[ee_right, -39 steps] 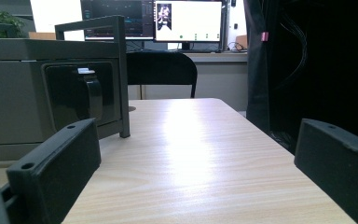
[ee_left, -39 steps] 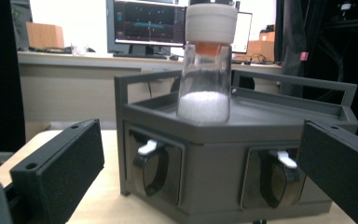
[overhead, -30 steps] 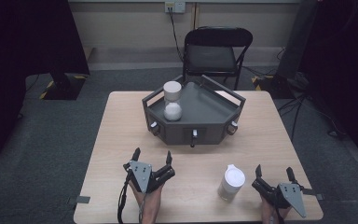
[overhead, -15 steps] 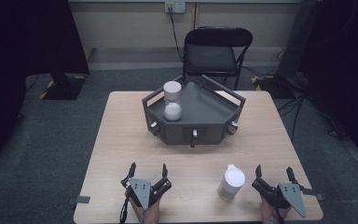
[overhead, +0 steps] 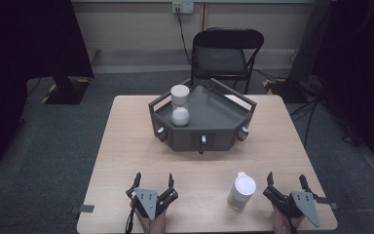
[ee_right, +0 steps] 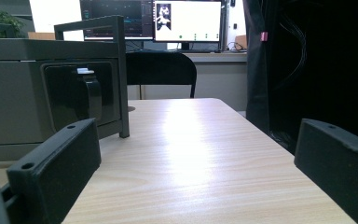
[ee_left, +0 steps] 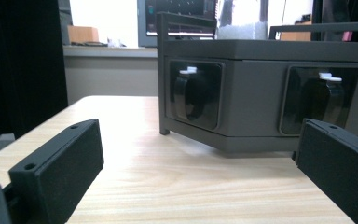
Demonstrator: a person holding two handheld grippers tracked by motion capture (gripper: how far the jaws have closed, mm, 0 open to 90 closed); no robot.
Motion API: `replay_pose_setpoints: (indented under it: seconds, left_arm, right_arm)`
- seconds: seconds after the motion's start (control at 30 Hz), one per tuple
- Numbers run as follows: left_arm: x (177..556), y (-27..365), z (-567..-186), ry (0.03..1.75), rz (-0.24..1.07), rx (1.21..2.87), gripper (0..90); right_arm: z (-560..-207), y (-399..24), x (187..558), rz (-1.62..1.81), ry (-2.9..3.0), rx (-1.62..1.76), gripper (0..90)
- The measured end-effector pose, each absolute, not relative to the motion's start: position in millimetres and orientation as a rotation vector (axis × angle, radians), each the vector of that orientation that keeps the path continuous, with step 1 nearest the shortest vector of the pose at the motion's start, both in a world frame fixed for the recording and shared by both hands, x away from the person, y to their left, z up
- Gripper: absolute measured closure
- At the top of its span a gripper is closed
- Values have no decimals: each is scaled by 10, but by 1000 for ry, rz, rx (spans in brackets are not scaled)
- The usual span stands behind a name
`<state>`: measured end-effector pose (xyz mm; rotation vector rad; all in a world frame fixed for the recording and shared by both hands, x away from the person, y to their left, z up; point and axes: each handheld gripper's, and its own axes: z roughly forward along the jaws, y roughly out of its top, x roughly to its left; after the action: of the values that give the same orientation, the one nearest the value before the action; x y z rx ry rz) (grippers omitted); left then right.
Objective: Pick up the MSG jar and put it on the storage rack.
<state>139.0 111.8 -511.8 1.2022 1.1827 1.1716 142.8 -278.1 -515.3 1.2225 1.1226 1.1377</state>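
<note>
High view: white lidded bottle (overhead: 242, 191) upright on surface (overhead: 126, 146), just left of right gripper (overhead: 286, 184), jaws released, empty. Left gripper (overhead: 153, 182) likewise. Bottle probably light, rigid, smooth; grasp mid-body.

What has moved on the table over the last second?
The left tool pulled back toward the person's table edge, jaws open and empty. The right tool, also open, the white lidded cup beside it, and the grey tray with its two white items stayed put.
</note>
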Motion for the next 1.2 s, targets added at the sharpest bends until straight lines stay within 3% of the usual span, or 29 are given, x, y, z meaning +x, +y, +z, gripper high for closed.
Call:
replay_pose_setpoints:
  seconds: [1.2]
  left_arm:
    - [1393, 1110, -5182, 1169, 1190, 1198, 1]
  right_arm:
    - [-5153, -2784, 1427, 1139, 1124, 1221, 0]
